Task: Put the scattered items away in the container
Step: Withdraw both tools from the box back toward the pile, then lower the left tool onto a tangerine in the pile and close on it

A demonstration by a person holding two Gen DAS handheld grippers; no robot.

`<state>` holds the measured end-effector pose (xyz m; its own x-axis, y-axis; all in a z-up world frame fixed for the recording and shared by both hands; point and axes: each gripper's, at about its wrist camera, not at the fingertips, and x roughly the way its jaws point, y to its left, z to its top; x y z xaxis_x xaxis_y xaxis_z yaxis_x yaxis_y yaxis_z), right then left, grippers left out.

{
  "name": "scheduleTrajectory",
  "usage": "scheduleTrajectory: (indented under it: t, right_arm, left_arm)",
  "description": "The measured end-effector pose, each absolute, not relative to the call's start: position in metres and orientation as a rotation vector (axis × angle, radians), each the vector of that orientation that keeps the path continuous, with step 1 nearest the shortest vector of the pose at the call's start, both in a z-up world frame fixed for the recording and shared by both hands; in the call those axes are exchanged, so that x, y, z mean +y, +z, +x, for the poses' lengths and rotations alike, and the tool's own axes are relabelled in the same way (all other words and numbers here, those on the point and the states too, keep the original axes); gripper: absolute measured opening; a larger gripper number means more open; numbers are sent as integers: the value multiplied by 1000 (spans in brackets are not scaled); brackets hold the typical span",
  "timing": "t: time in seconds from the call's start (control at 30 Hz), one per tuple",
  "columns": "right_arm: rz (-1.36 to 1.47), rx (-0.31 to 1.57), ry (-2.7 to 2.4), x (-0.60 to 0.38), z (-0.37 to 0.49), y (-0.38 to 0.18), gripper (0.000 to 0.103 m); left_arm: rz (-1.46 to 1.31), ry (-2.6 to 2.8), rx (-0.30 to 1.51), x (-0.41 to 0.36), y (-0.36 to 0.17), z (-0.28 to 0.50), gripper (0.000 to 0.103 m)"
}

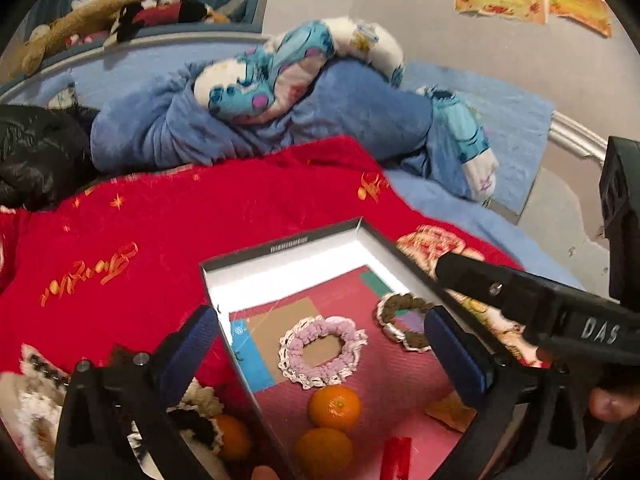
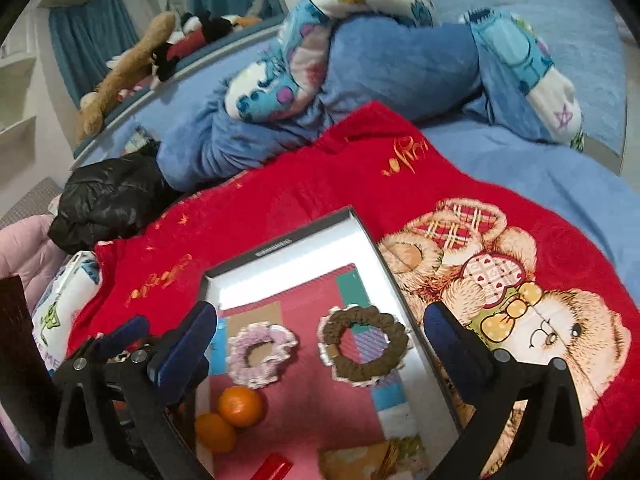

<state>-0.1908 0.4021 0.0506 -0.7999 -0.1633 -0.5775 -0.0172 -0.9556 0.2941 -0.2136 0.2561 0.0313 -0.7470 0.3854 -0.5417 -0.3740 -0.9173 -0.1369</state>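
An open box (image 1: 280, 245) (image 2: 276, 246) lies on a red blanket. Inside it are a pink scrunchie (image 1: 322, 351) (image 2: 262, 354), a brown scrunchie (image 1: 404, 320) (image 2: 365, 348), two oranges (image 1: 335, 408) (image 2: 240, 406) and a red item (image 1: 398, 458) at the near edge. A third orange (image 1: 232, 436) and a dark and cream scrunchie (image 1: 198, 412) lie outside the box's left wall. My left gripper (image 1: 324, 344) is open and empty above the box. My right gripper (image 2: 320, 344) is open and empty above the brown scrunchie; its finger shows in the left wrist view (image 1: 520, 300).
The red blanket (image 1: 160, 220) (image 2: 400, 168) with a teddy bear print (image 2: 500, 300) covers a bed. Bunched blue bedding and a patterned pillow (image 1: 280, 80) lie behind. A black jacket (image 2: 108, 200) sits at the left. Plush toys (image 1: 120, 8) line the far ledge.
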Motion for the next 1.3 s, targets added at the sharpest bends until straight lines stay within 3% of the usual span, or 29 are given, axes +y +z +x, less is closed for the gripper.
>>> scheduleTrajectory:
  t: [0.33, 0.7, 0.9, 1.3]
  right_arm:
    - [836, -330, -2823, 298, -136, 99, 103]
    - [691, -295, -2734, 186, -86, 89, 103]
    - [687, -306, -2737, 173, -78, 68, 103]
    - [773, -262, -2696, 180, -77, 24, 103]
  left_arm:
    - [-756, 2731, 87, 186, 72, -141, 103]
    - [-861, 3015, 215, 38, 31, -70, 103]
    - [-949, 3026, 65, -32, 6, -48, 103]
    - [-1018, 2919, 79, -39, -21, -41, 103]
